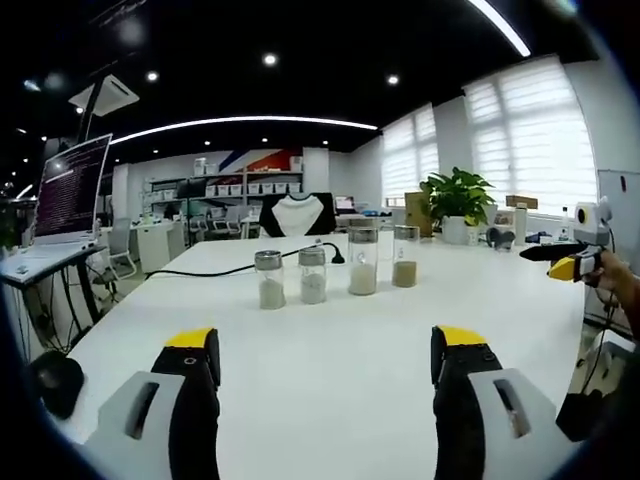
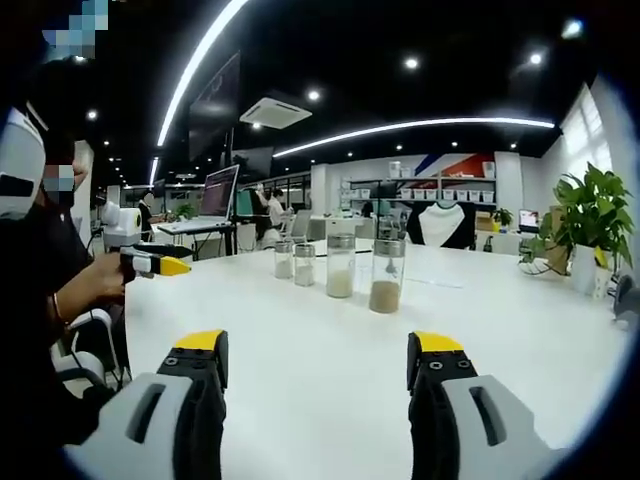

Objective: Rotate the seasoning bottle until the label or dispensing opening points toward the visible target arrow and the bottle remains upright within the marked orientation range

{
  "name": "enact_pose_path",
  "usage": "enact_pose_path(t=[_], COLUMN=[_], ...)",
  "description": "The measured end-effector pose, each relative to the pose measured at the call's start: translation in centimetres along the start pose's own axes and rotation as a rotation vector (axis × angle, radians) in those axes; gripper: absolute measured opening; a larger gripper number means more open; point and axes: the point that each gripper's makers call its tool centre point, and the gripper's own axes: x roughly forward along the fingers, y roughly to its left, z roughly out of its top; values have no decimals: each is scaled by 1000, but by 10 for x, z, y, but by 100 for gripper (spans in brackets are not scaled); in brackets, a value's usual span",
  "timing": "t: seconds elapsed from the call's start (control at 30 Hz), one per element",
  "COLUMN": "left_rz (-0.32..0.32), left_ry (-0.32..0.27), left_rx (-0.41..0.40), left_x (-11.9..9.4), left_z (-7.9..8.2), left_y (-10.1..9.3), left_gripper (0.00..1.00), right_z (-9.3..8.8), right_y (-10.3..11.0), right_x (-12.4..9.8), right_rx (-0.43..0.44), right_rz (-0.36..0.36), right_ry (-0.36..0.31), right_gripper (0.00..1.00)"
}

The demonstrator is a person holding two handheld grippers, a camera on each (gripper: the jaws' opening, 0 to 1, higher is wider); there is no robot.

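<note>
Four seasoning bottles stood upright in a row on the white table (image 1: 330,380), glass-bodied with metal caps, each part-filled with powder. In the left gripper view, at roughly 12 o'clock from the jaws and well apart from them: short bottle with pale fill (image 1: 269,279), second short bottle (image 1: 313,275), tall bottle with pale fill (image 1: 362,260), tall bottle with brownish fill (image 1: 405,256). Same row seen slantwise in the right gripper view, brownish one nearest, pale tall one next, the two short ones beyond (labels and openings too small to read; no arrow made out).

Left gripper (image 1: 327,350): jaws spread wide, yellow-tipped, nothing between them, low over bare tabletop. Seen also in the right gripper view at 9 o'clock (image 2: 165,265), held in a person's hand (image 2: 95,282); from that angle opening could not be judged.

Right gripper (image 2: 317,355): jaws likewise wide apart, holding nothing, bottles at about 12 o'clock and well clear. Seen in the left gripper view at 3 o'clock (image 1: 565,262), yellow tip pointing inward over the table edge.

Black cable (image 1: 215,270) ran across the table behind the row. Potted plant (image 1: 457,197) at 1 o'clock near the blinds. Laptop (image 1: 72,190) on a side stand at 10 o'clock. Shelving with boxes along the far wall.
</note>
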Motion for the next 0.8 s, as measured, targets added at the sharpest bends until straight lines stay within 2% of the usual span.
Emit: enact_pose_path(t=[0.33, 0.8], left_rz=[17, 17], left_ry=[-15, -3], left_rx=[22, 25], left_x=[2, 3], left_z=[11, 9], left_y=[6, 6], left_gripper=[92, 91], right_z=[-1, -2], right_y=[1, -1], right_x=[1, -2], right_rx=[3, 0], right_rz=[3, -5], right_ry=[1, 0], right_gripper=[73, 73])
